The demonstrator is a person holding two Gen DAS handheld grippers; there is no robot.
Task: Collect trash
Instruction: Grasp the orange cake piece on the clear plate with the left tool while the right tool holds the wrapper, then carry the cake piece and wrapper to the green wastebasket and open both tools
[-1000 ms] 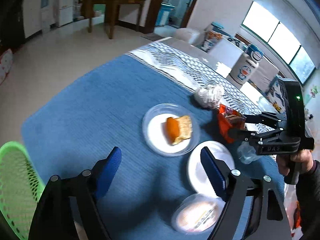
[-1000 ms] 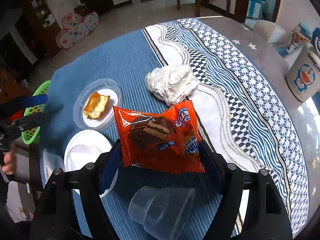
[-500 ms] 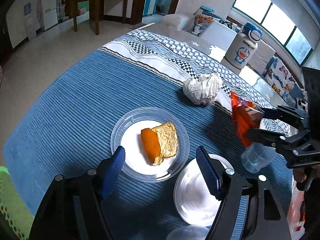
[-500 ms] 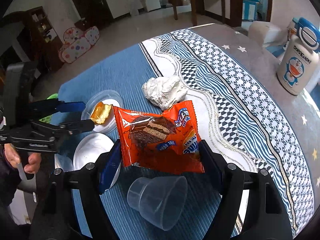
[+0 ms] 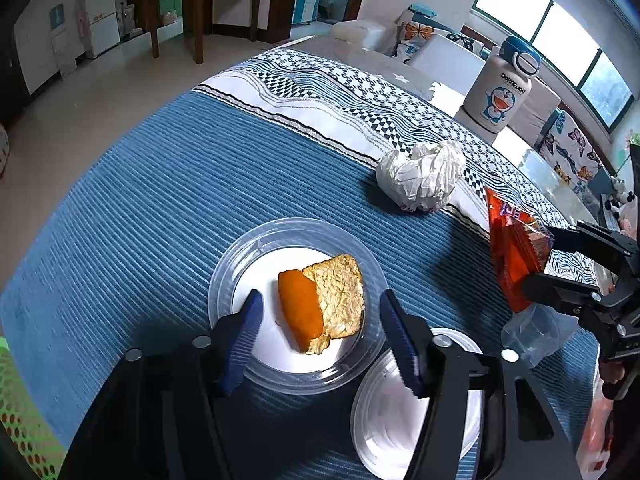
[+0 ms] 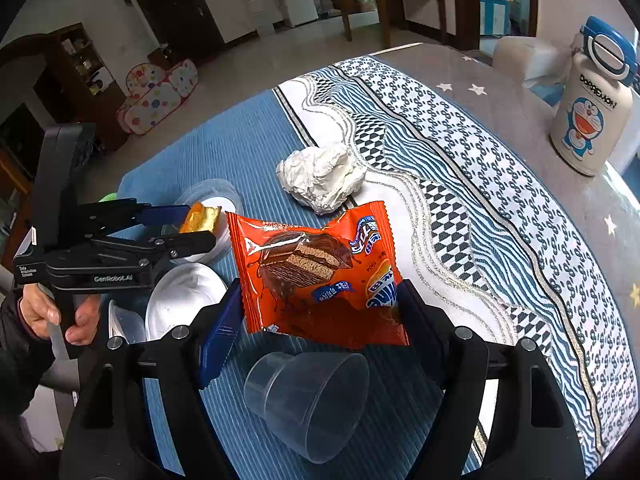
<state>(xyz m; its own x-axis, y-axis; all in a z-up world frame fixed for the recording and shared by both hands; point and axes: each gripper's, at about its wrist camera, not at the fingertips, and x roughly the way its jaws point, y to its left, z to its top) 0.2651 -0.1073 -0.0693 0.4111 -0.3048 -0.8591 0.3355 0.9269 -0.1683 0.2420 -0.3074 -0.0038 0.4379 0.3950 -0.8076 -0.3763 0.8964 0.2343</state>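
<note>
Left gripper (image 5: 320, 332) | my jaws closing around bread piece (image 5: 322, 304) on clear plate (image 5: 228, 276), not yet pinching | right gripper (image 6: 320, 312) | jaws pinch orange snack wrapper (image 6: 316, 276), lifted off table (image 6: 224, 152) for binning

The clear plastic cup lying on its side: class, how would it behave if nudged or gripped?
The clear plastic cup lies on its side, so it probably rolls in a curve. Thin walls suggest it is light and crushes easily.
</note>
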